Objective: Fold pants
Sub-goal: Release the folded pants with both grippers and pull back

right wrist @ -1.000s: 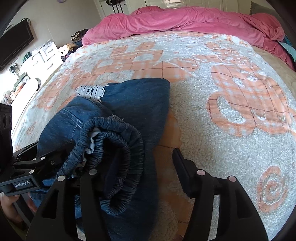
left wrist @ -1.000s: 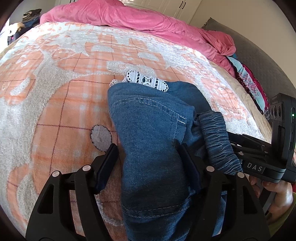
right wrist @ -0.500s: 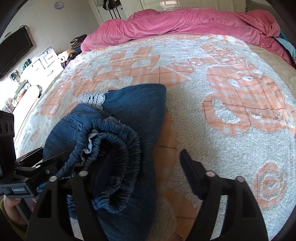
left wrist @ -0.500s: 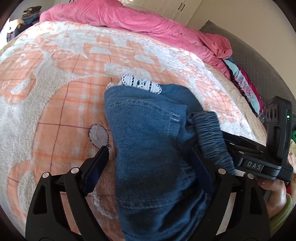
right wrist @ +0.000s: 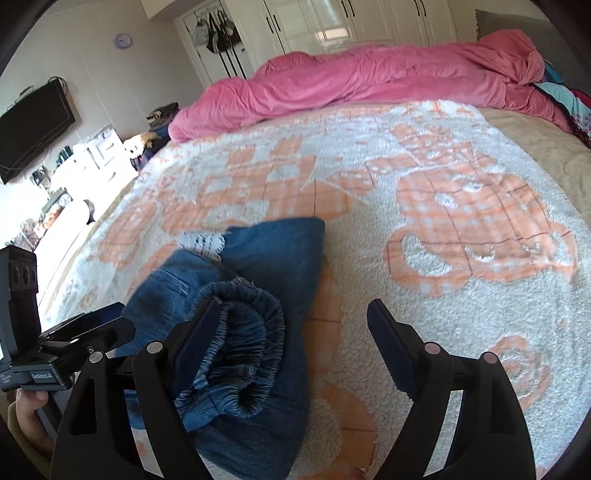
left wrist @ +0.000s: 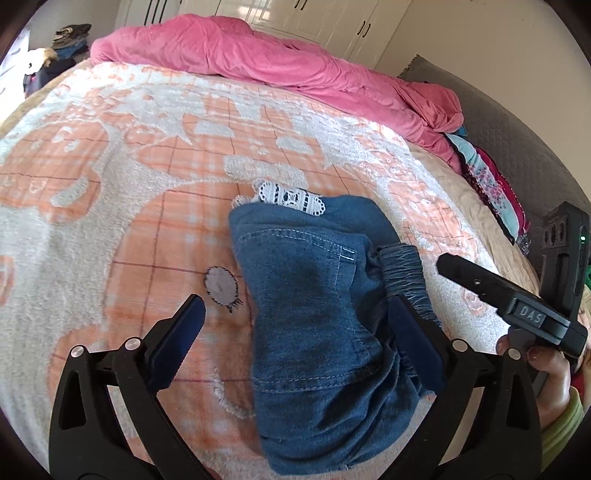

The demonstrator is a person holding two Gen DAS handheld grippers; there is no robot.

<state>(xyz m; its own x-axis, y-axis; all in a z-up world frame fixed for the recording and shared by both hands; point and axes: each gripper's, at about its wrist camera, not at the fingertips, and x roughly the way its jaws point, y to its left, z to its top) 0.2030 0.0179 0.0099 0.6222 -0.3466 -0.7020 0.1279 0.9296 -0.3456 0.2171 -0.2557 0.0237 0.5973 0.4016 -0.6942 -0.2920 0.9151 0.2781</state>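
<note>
The blue denim pants (left wrist: 314, 306) lie folded into a compact bundle on the orange-and-white blanket (left wrist: 110, 192), with a white lace trim (left wrist: 291, 197) at the far end and the elastic waistband (right wrist: 251, 354) bunched at the near right. My left gripper (left wrist: 295, 328) is open, its fingers straddling the bundle without gripping. My right gripper (right wrist: 291, 332) is open, its left finger (right wrist: 192, 343) beside the waistband. The right gripper also shows in the left wrist view (left wrist: 509, 299), and the left gripper in the right wrist view (right wrist: 81, 332).
A pink duvet (left wrist: 277, 70) is heaped along the far side of the bed. Colourful clothes (left wrist: 491, 184) lie at the right edge by a grey headboard (left wrist: 517, 125). Wardrobes (right wrist: 332, 22), a wall TV (right wrist: 29, 125) and cluttered shelves stand beyond the bed.
Both grippers have opened wider and drawn back and up from the folded pants. The bundle stays on the blanket.
</note>
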